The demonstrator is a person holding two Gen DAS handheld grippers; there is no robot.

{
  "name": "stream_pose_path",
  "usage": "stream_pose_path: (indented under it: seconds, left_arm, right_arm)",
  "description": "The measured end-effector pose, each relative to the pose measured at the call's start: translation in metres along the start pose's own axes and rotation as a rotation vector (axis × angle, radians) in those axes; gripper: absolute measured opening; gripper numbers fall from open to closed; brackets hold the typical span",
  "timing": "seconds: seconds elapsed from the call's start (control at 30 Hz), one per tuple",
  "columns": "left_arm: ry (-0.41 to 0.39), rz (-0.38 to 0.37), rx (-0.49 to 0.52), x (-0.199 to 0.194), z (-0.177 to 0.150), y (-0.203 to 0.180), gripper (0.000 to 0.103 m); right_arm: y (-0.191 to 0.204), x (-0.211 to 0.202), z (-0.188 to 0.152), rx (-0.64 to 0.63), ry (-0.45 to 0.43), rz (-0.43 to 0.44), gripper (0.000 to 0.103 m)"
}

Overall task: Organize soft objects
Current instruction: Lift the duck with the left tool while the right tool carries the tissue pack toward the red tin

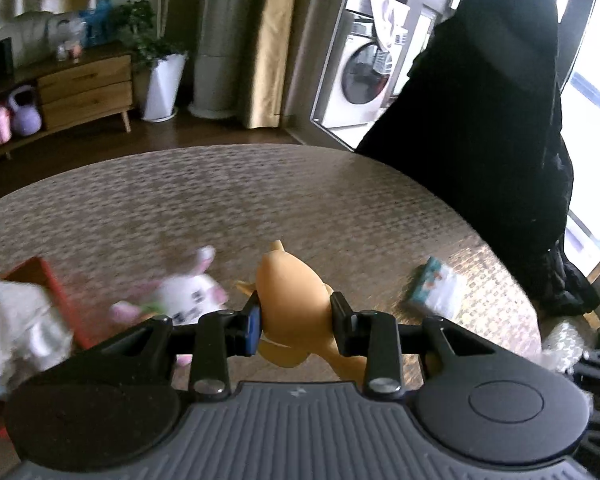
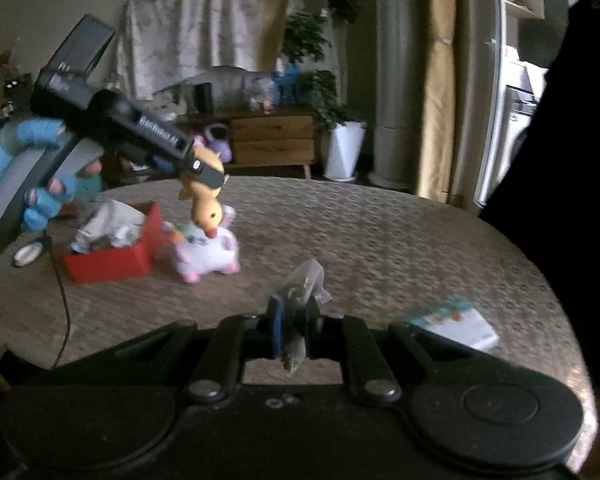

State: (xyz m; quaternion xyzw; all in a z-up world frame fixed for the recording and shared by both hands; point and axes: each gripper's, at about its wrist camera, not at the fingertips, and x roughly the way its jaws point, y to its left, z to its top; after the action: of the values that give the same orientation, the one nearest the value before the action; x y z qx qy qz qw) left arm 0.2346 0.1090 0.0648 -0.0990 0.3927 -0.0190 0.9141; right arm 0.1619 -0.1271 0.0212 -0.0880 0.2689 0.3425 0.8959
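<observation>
Left gripper [image 1: 296,320] jaws clamped on orange rubbery duck-like toy [image 1: 290,300], held in the air above the bench [image 1: 260,200]; toy's long axis runs along the jaws, head pointing away and down. Right gripper [image 2: 294,322] jaws nearly shut, pinching a crumpled clear plastic wrapper [image 2: 300,284], also lifted. Red box [image 2: 112,260] sits on bench at far left, open top, already stuffed with pale crumpled soft items [image 2: 108,226]. White-pink plush bunny [image 2: 208,254] lies just beside the box on its right, under the hanging toy. Box lies left of and below the left jaws; left hand nearer, so likely drops first. Small tissue pack [image 2: 456,322] lies well apart at right, nearer the right hand.
</observation>
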Motion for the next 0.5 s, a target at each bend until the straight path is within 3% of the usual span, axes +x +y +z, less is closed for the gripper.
stream_pose_path:
  seconds: [0.5]
  left_arm:
    - [0.016, 0.086, -0.080, -0.070, -0.063, 0.106, 0.034]
  right_arm:
    - [0.128, 0.052, 0.055, -0.172, 0.020, 0.196, 0.010]
